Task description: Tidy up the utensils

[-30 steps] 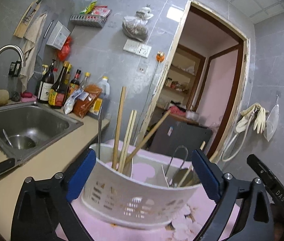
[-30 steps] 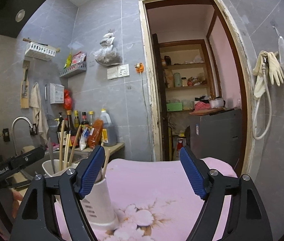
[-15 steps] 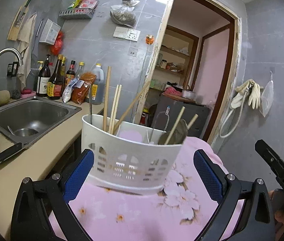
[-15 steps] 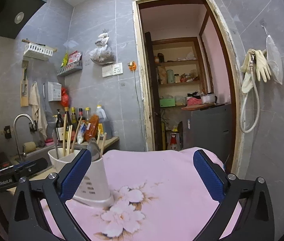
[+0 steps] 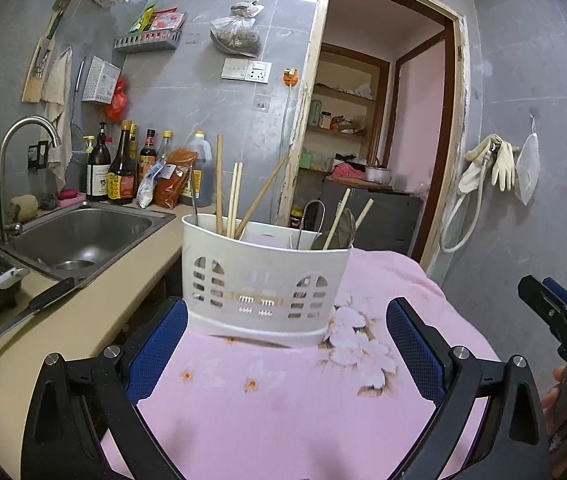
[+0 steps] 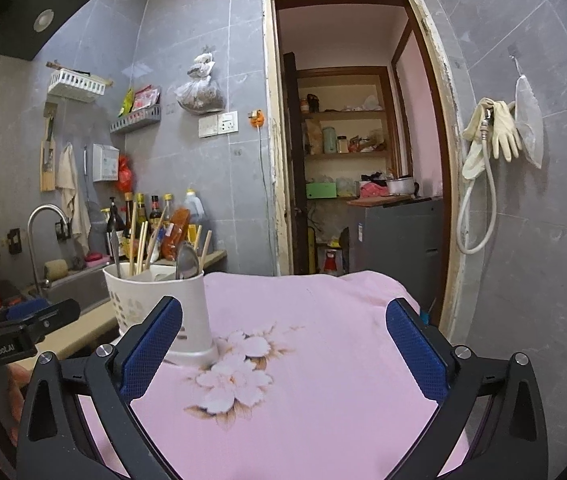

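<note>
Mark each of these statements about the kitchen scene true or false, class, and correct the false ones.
1. The white perforated plastic utensil holder stands on the pink flowered cloth. True.
2. The left gripper is clamped on the holder. False: its jaws are wide open, the holder just beyond them.
3. Wooden chopsticks stand upright in the holder. True.
4. The right gripper holds a metal spoon. False: it is open and empty; the metal spoon sits in the holder.
5. A black-handled knife lies in the steel sink. False: it lies on the beige counter beside the sink.
</note>
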